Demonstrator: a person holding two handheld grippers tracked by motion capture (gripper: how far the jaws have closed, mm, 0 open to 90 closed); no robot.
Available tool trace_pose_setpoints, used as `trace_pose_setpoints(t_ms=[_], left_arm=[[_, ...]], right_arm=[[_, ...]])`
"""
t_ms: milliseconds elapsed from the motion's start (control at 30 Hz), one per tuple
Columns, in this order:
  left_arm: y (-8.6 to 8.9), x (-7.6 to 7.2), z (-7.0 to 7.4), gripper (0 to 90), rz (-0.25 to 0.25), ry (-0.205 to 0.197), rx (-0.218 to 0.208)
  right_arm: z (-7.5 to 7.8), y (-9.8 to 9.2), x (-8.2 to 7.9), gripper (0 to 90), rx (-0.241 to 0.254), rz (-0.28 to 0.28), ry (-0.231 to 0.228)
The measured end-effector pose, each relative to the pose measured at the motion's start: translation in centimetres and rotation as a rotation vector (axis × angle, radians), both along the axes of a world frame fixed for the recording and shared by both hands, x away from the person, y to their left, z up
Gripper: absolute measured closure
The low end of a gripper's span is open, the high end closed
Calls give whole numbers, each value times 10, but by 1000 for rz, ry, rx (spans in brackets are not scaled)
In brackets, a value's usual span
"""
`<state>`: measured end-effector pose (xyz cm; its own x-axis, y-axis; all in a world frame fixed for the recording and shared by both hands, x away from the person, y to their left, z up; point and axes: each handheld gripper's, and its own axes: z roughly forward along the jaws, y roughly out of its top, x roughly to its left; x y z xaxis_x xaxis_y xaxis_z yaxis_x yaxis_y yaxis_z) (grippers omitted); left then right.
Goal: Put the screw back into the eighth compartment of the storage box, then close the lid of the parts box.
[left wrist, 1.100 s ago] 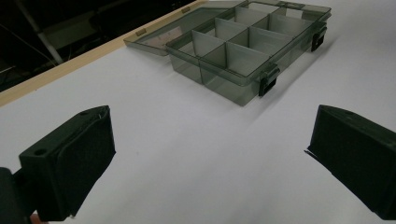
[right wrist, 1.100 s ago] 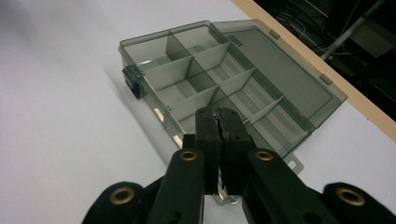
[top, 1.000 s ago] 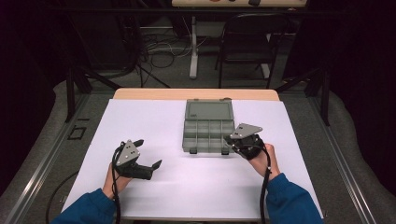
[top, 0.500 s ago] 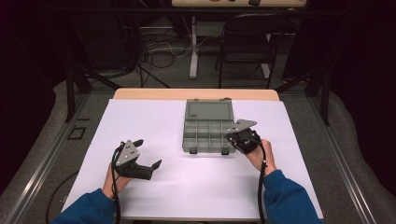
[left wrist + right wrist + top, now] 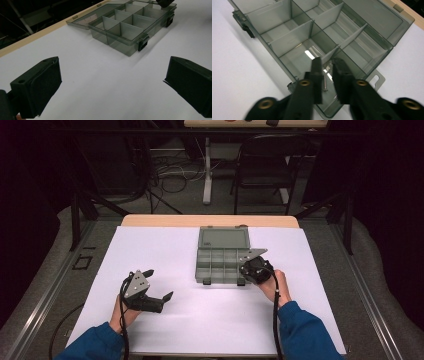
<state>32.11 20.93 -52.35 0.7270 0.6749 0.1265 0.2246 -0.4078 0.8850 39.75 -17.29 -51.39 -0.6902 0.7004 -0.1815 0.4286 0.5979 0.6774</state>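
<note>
**Right gripper reaching into open parts box**

A clear grey compartment box (image 5: 222, 264) is lying open near the far middle of a white-covered table (image 5: 150, 245), its lid (image 5: 223, 239) folded flat behind it toward the far edge. The right gripper (image 5: 248, 269) is hovering over the box's near right corner, jaws drawn to a narrow gap, nothing pinched between them. In the right gripper view, a small screw (image 5: 326, 82) is lying on the floor of the corner compartment directly below the gap. The left gripper (image 5: 159, 284) is resting well to the left of the box and nearer the person, jaws spread wide and empty. Blue sleeves (image 5: 305, 332) are entering from the edge nearest the person.
</note>
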Motion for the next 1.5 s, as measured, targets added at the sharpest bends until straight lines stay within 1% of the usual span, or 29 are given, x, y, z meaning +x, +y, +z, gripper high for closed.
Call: trace_pose_setpoints(t_ms=[33, 67, 100, 133, 167, 233, 300, 333, 367, 400, 433, 500, 533, 567, 633, 767, 967, 1200, 1233, 1300, 1333, 1433, 1500], left_arm=[[0, 0, 0, 0, -2, 1, -1], [0, 0, 0, 0, 0, 0, 0], [1, 1, 0, 0, -3, 1, -3], [1, 1, 0, 0, -2, 1, -3], [1, 1, 0, 0, -3, 1, -1], [2, 0, 0, 0, -2, 1, 0], [2, 0, 0, 0, -1, 0, -2], [2, 0, 0, 0, -1, 0, -1], [2, 0, 0, 0, -2, 2, -1], [1, 0, 0, 0, -1, -1, -1], [1, 0, 0, 0, 1, -4, -2], [1, 0, 1, 0, -1, -5, -1], [1, 0, 1, 0, 0, -1, 1], [1, 0, 0, 0, 0, 2, 0], [0, 0, 0, 0, 1, 1, 0], [0, 0, 0, 0, 3, -1, -5], [1, 0, 0, 0, 1, 3, -3], [0, -1, 1, 0, 4, 6, -7], [0, -1, 1, 0, 6, 2, -7], [-1, 0, 1, 0, 8, 5, -5], [-1, 0, 1, 0, 9, 8, -4], [-1, 1, 1, 0, 11, 16, -5], [-2, 1, 2, 0, 13, 15, -7]], right_arm=[[1, -1, 0, 712, -6, -12, 9], [2, -2, 0, 681, 10, -13, 2], [3, -4, 0, 650, 15, -17, 4], [4, -5, -1, 600, 34, -21, -3], [6, -7, -1, 544, 45, -31, -1], [10, -9, -3, 479, 60, -29, -4], [12, -12, -5, 385, 89, -20, -6], [13, -13, -7, 351, 102, -18, -2], [14, -14, -8, 312, 116, -13, -13], [15, -16, -10, 270, 126, -3, -13], [16, -17, -12, 243, 129, 2, -13], [17, -19, -16, 199, 152, 15, -22], [18, -19, -19, 175, 160, 18, -19], [18, -20, -22, 159, 175, 29, -29], [19, -22, -25, 134, 176, 43, -29], [18, -24, -35, 75, 198, 74, -32], [16, -26, -48, 2, 213, 91, -47], [13, -34, -63, 0, 219, 108, -79], [13, -35, -65, 0, 224, 110, -85], [13, -37, -69, 0, 231, 111, -91], [13, -38, -71, 0, 242, 112, -101], [12, -40, -75, 0, 250, 119, -106], [10, -40, -76, 0, 247, 119, -100]])
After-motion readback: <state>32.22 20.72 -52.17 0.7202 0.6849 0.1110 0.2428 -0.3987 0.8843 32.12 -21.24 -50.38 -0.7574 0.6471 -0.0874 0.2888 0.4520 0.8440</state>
